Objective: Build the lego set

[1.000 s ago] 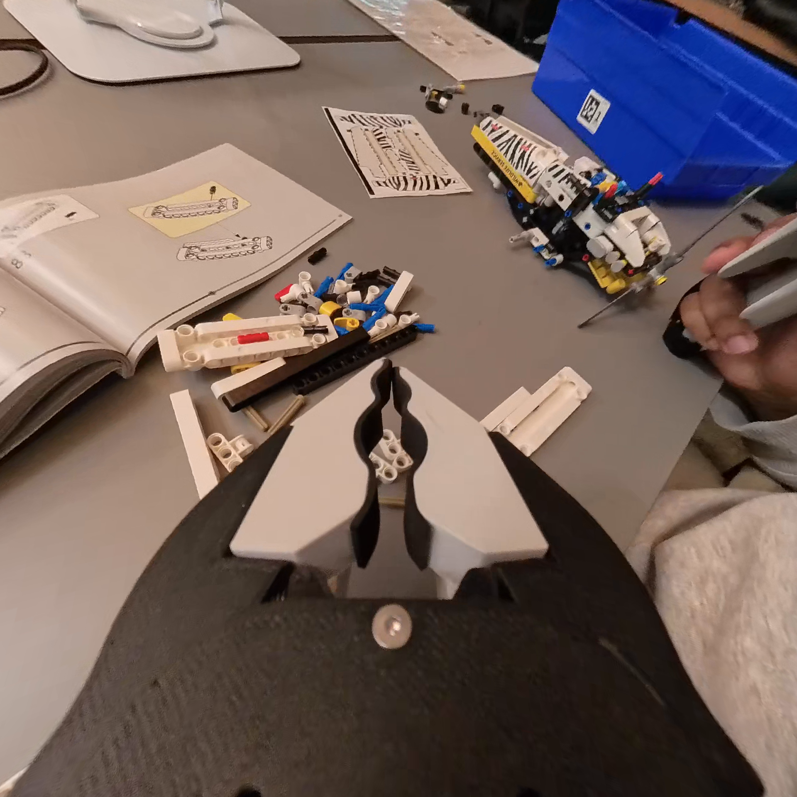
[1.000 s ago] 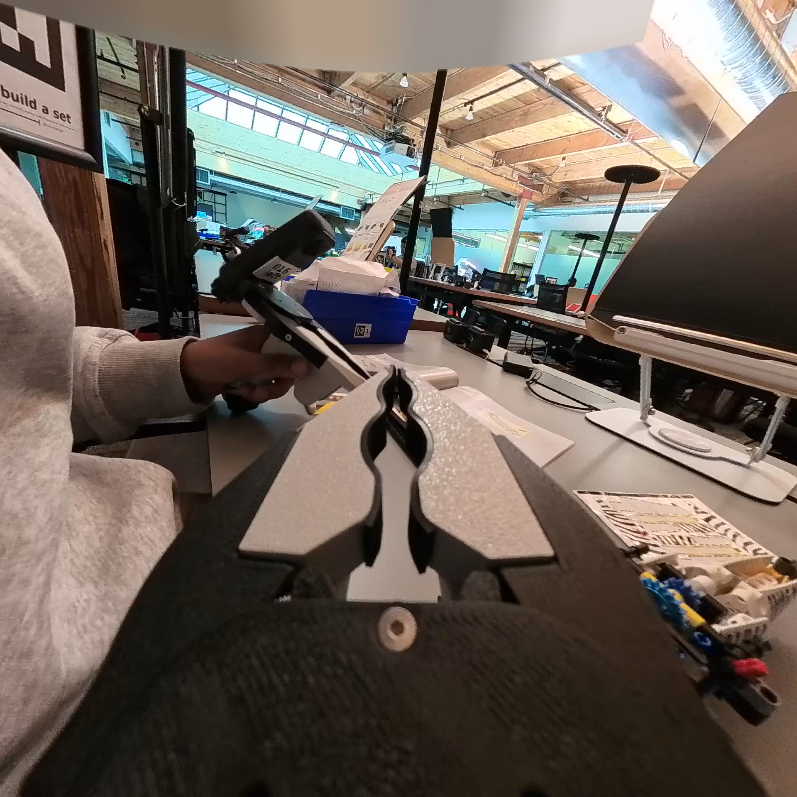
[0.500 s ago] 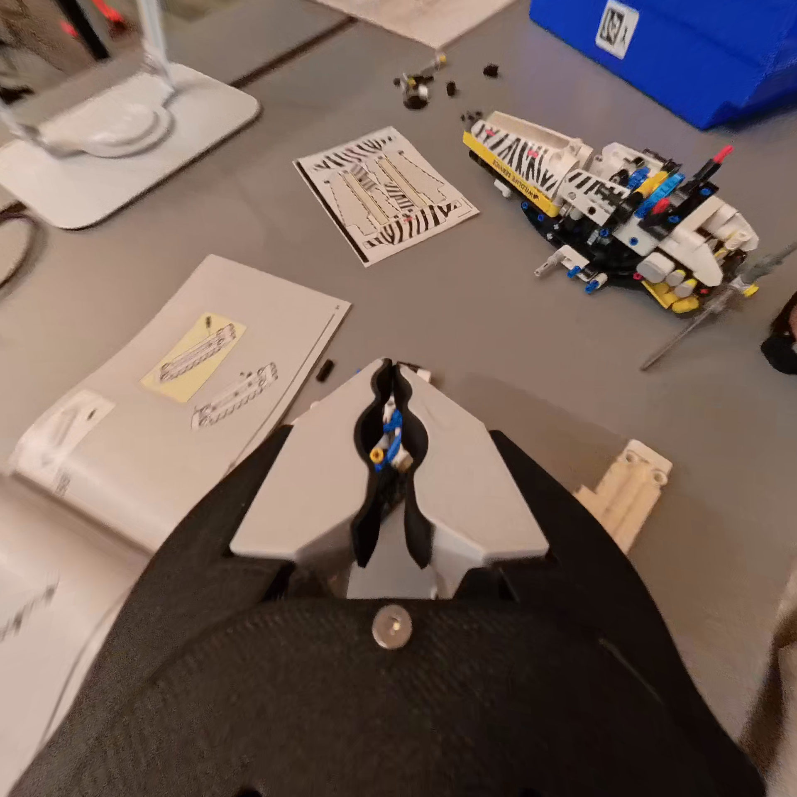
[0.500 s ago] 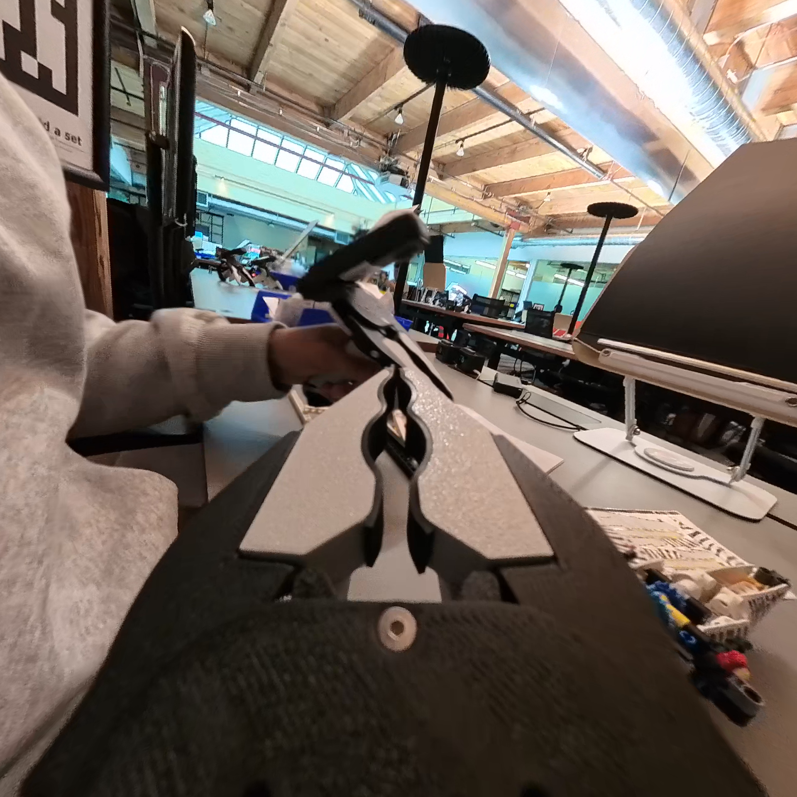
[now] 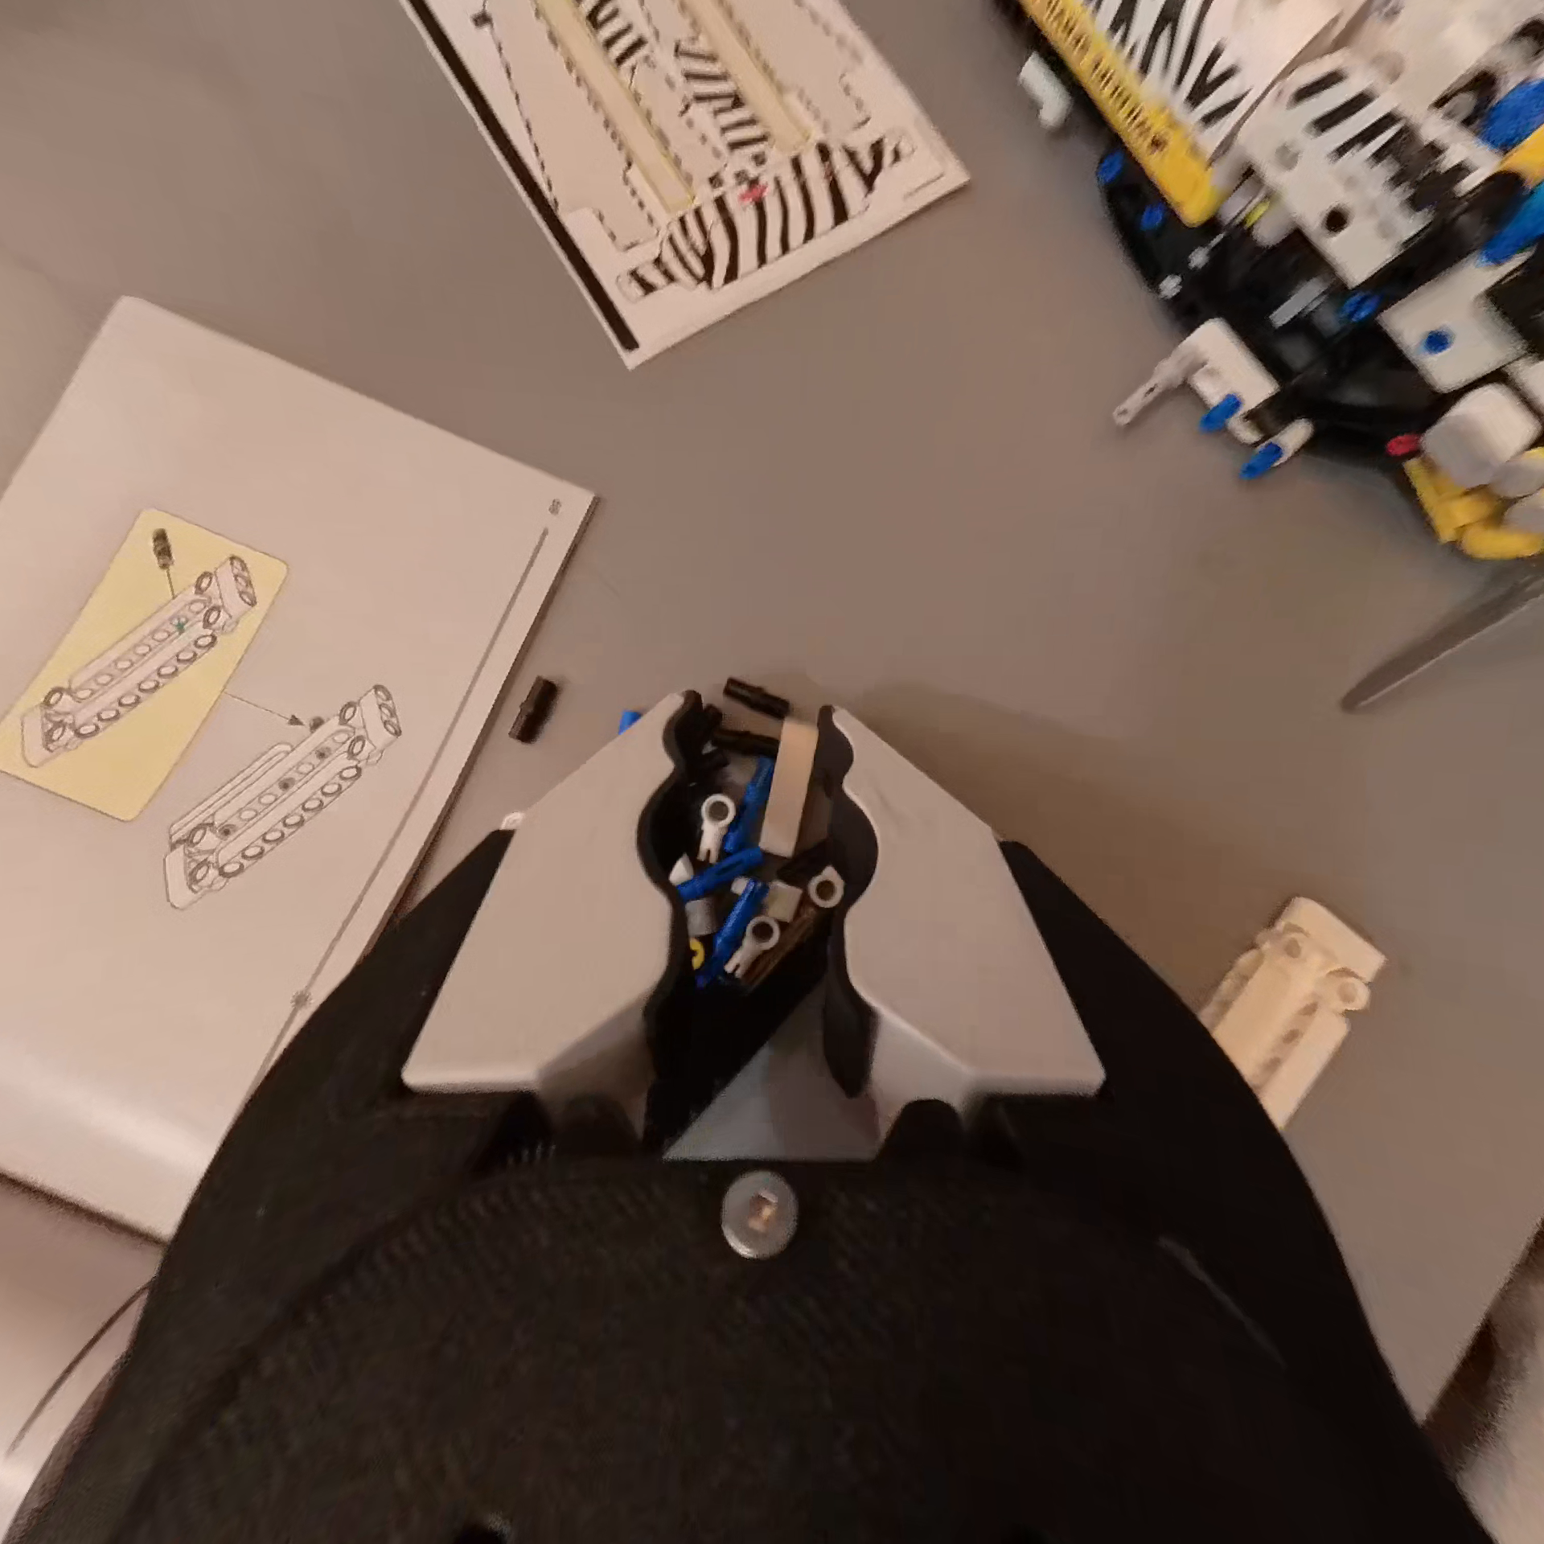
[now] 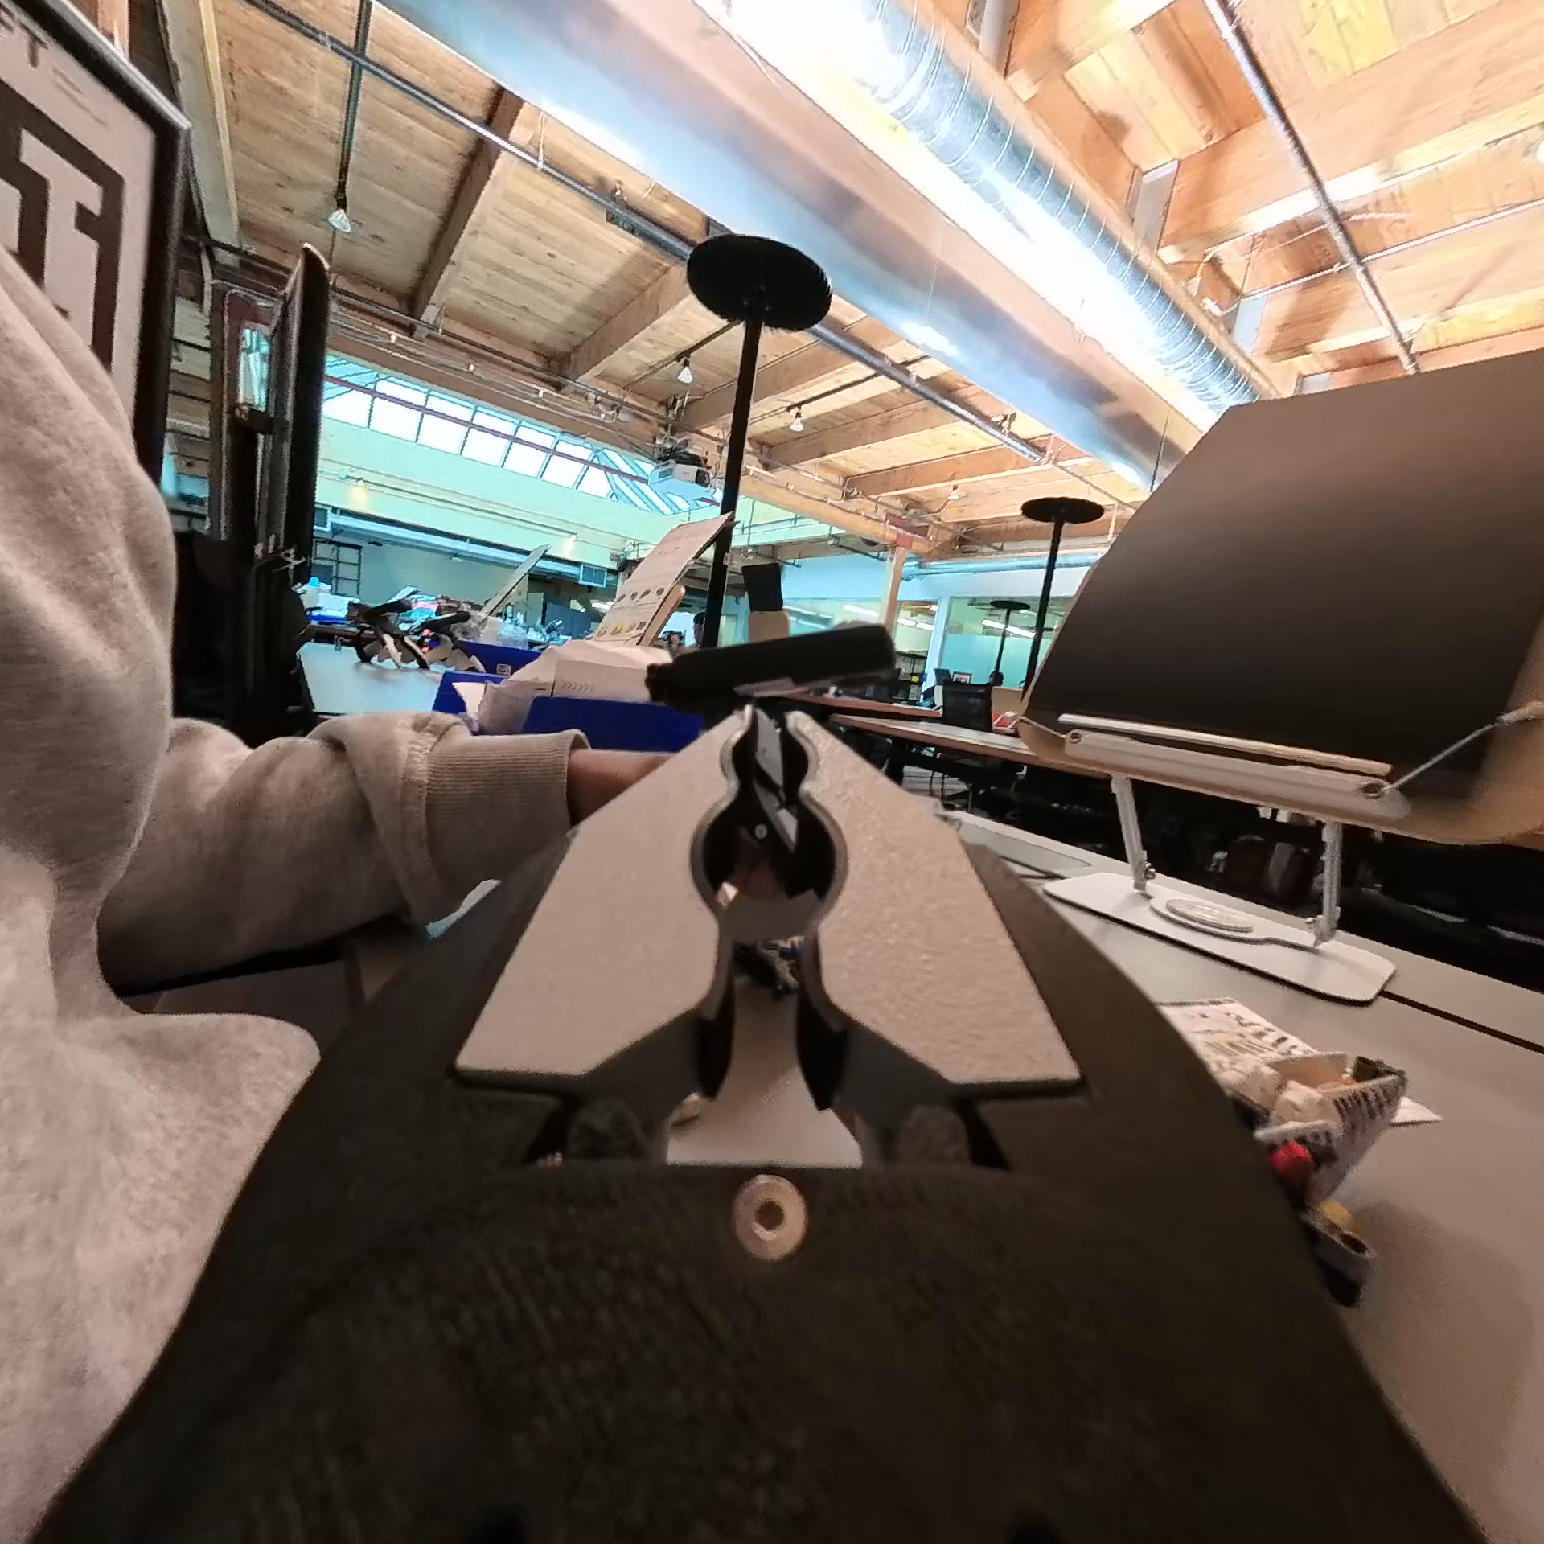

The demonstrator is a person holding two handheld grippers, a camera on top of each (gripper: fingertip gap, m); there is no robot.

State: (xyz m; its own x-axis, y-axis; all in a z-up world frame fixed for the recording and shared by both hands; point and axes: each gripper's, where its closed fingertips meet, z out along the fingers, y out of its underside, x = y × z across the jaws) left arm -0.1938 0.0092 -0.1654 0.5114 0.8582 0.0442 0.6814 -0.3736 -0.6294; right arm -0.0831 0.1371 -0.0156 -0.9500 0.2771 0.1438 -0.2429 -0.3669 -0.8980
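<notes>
Since the left gripper (image 5: 756, 710) hangs over the pile of small blue, white & black plastic pins (image 5: 739, 877) on the smooth grey worktop (image 5: 835, 535), fingers a little apart & empty, it could nudge or scatter pieces. Right gripper (image 6: 767, 727): nearly closed, empty. Part-built zebra-striped model (image 5: 1337, 209) sits far right; lone black pin (image 5: 532, 708) lies beside the booklet.

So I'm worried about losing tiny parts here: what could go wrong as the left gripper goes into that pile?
The left gripper hovers open right over the pile of small pieces, which lie jumbled and overlapping, so closing may catch several pins or flick some away. A black pin already lies loose beside the instruction booklet. The view is also blurred, which suggests fast motion; aim may suffer.
</notes>
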